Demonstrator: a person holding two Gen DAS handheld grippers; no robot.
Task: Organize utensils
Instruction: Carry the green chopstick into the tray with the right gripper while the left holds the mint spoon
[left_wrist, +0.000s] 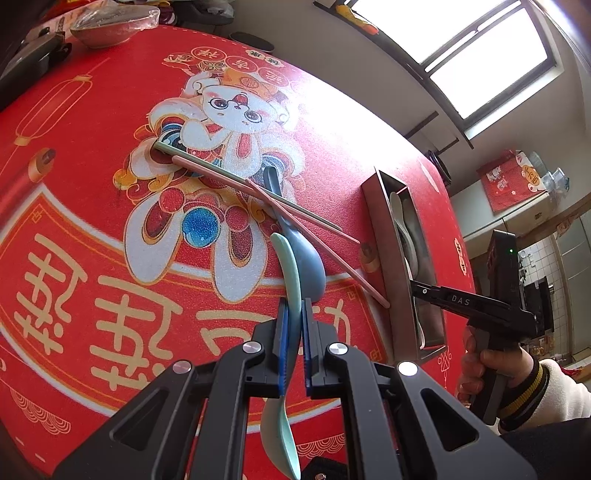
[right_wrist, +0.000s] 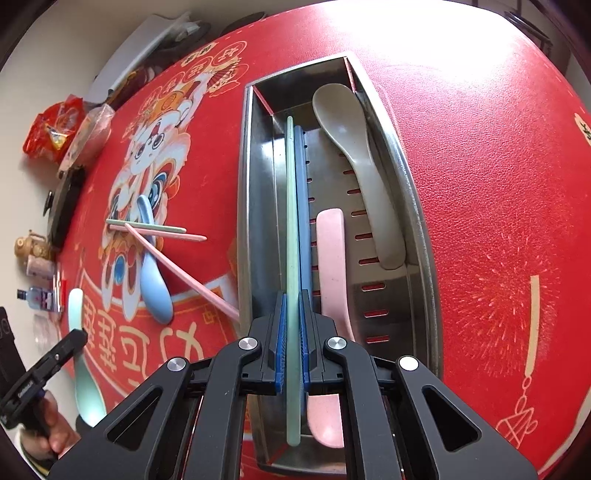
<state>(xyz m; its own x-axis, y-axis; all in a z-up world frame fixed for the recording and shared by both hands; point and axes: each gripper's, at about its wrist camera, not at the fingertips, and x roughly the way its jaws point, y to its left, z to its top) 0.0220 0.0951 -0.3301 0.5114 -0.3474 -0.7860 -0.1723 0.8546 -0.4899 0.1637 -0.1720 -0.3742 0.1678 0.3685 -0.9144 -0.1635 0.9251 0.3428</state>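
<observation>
Over the tray (right_wrist: 417, 206), right gripper (right_wrist: 293, 314) pinches green chopstick (right_wrist: 291, 206), long axis along the tray slot; left gripper (left_wrist: 294, 317) pinches mint spoon (left_wrist: 288, 269), well apart.

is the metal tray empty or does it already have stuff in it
Not empty. The metal tray already holds a grey spoon and a pink spoon lying on its slotted floor.

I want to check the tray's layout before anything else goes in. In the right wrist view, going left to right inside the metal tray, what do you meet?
Green chopstick held in the right tool → blue chopstick right beside it → pink spoon → beige spoon along the right wall of the metal tray.
</observation>
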